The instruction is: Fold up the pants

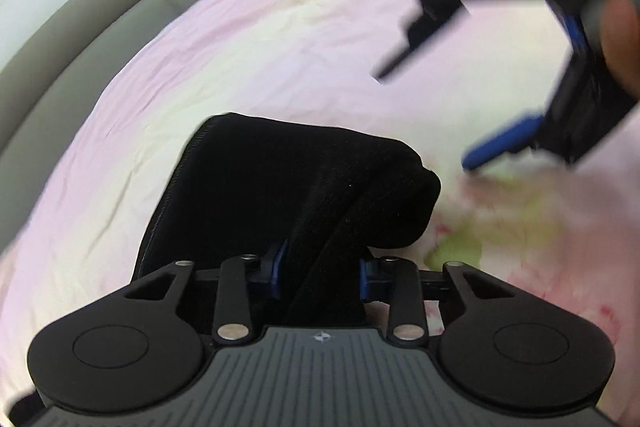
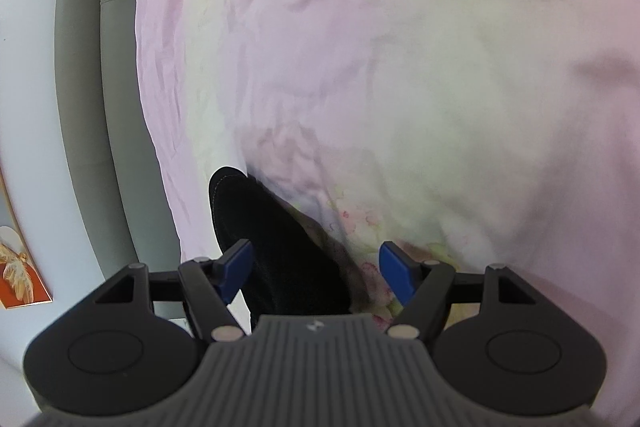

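Note:
The black pants (image 1: 280, 179) lie bunched on a pale pink floral bedsheet (image 1: 280, 47). My left gripper (image 1: 322, 269) is shut on a thick fold of them, and the cloth rises out between its blue pads (image 1: 279, 265). In the right wrist view, one end of the pants (image 2: 272, 247) runs in under my right gripper (image 2: 316, 269). That gripper stands open, with the cloth near its left pad (image 2: 236, 267) and bare sheet by the other. Seen from the left wrist, the right gripper (image 1: 436, 111) hovers blurred at the upper right, held by a hand (image 1: 616, 27).
A grey padded headboard (image 1: 80, 39) (image 2: 92, 107) borders the bed along its left side, against a pale wall. An orange framed picture (image 2: 20, 267) hangs low on the left. The wrinkled bedsheet (image 2: 400, 67) stretches wide beyond the pants.

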Demonstrator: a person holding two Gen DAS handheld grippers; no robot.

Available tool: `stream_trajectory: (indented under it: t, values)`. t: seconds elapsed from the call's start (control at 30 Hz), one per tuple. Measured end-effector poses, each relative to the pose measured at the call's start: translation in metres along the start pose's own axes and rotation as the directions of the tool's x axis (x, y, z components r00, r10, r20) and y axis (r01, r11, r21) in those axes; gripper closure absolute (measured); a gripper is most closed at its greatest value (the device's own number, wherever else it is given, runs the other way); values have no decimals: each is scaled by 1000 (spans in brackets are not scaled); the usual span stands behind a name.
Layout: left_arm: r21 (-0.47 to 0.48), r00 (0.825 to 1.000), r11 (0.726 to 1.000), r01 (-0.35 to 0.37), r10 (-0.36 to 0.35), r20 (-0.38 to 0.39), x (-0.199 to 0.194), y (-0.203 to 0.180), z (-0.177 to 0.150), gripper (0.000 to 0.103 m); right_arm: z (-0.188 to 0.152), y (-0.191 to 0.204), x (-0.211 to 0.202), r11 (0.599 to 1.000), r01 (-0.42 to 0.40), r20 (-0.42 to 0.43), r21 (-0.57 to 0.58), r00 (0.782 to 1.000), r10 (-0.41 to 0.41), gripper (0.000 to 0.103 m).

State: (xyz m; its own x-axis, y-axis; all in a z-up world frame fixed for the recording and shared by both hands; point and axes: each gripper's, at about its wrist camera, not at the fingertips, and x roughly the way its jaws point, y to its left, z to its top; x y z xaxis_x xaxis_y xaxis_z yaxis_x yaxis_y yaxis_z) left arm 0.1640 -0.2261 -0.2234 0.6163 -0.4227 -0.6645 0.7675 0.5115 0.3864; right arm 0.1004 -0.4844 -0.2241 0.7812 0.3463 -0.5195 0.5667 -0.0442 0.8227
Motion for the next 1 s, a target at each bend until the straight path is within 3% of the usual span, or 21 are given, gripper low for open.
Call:
stream_trajectory:
  t: [0.07, 0.13, 0.2, 0.27, 0.37, 0.43, 0.47, 0.5, 0.53, 0.6, 0.7, 0.8, 0.9, 1.0]
  values:
    - [-125, 998, 992, 22, -14, 65, -18, 18, -3, 67, -2, 5, 5, 999, -26, -42, -38, 999, 25, 35]
    - [-191, 993, 981, 31, -9, 115, -33, 29, -9, 67, -8, 20, 16, 991, -73, -112, -116, 992, 60, 35]
    - [-197, 991, 980, 30, -3, 136, -41, 31, -14, 68, -15, 36, 26, 976, -115, -156, -186, 984, 87, 33]
    - [-202, 990, 979, 36, -7, 142, -45, 31, -16, 68, -18, 53, 32, 958, -124, -143, -260, 986, 89, 29]
    - [-225, 990, 974, 42, -10, 141, -46, 33, -16, 67, -19, 72, 44, 927, -68, -105, -370, 994, 31, 27]
    - [-233, 990, 971, 46, -13, 137, -46, 32, -15, 67, -16, 77, 64, 921, -57, -154, -384, 988, -3, 28]
    - [-233, 991, 971, 47, -16, 135, -45, 32, -15, 67, -16, 77, 74, 924, -60, -190, -377, 982, -14, 32]
    - [-230, 991, 972, 47, -17, 132, -41, 36, -15, 67, -17, 79, 85, 923, -63, -227, -379, 974, -26, 58]
    - [-228, 992, 973, 42, -12, 129, -40, 35, -16, 67, -21, 81, 91, 908, -56, -238, -416, 970, -49, 69]
    - [-240, 992, 970, 50, -21, 124, -42, 37, -18, 65, -31, 91, 89, 852, -62, -219, -519, 974, -62, 82]
    - [-264, 991, 963, 50, -16, 132, -63, 47, -23, 50, -38, 96, 82, 823, -92, -218, -560, 975, -39, 84]
    - [-305, 981, 951, 60, 0, 193, -104, 67, -43, 32, -41, 95, 80, 812, -77, -202, -579, 978, -52, 85]
    - [-364, 975, 931, -16, 95, 199, -143, 101, -77, 28, -41, 95, 84, 817, -57, -191, -574, 979, -66, 85]
    - [-474, 977, 874, -109, 183, 113, -163, 150, -121, 29, -41, 96, 84, 819, -45, -181, -572, 981, -73, 85]
